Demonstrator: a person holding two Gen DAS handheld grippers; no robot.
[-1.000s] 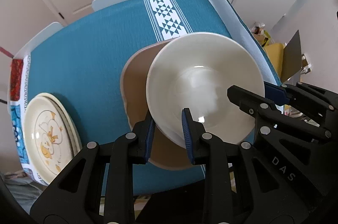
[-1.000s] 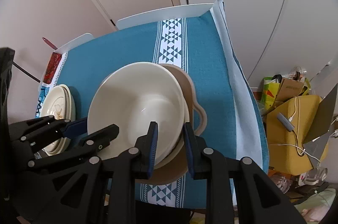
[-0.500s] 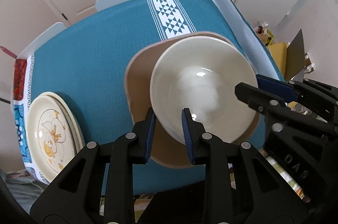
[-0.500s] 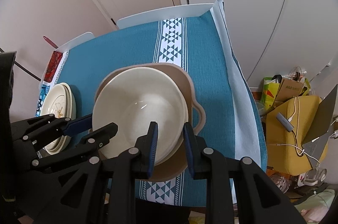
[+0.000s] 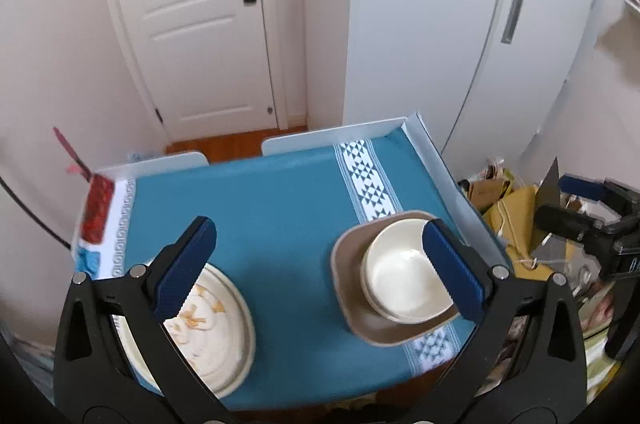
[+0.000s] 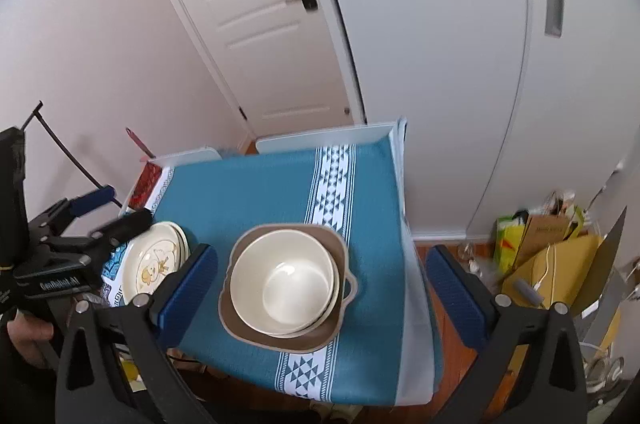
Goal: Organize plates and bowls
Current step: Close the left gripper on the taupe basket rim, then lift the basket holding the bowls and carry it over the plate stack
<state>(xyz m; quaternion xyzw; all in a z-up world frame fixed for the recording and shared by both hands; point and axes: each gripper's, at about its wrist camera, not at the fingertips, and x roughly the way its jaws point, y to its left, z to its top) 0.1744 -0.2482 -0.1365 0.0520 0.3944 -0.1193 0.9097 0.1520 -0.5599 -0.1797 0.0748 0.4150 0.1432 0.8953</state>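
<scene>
A cream bowl (image 6: 282, 278) sits nested inside a brown square dish with a handle (image 6: 338, 326) on the teal tablecloth (image 6: 256, 192); both show in the left wrist view too, the bowl (image 5: 404, 278) in the dish (image 5: 348, 300). A stack of cream plates with a duck picture (image 6: 154, 264) lies at the table's left edge, also in the left wrist view (image 5: 216, 340). My left gripper (image 5: 320, 268) is open and empty, raised above the table. My right gripper (image 6: 320, 284) is open and empty, raised above the bowl.
A white door (image 5: 200, 24) and a white cabinet (image 5: 440, 24) stand behind the table. Boxes and bags (image 6: 552, 248) clutter the floor to the right. A red item (image 5: 94, 212) lies at the table's far left corner.
Both grippers let go of the cream bowl, opened wide and pulled back and up. The bowl now rests in the brown dish.
</scene>
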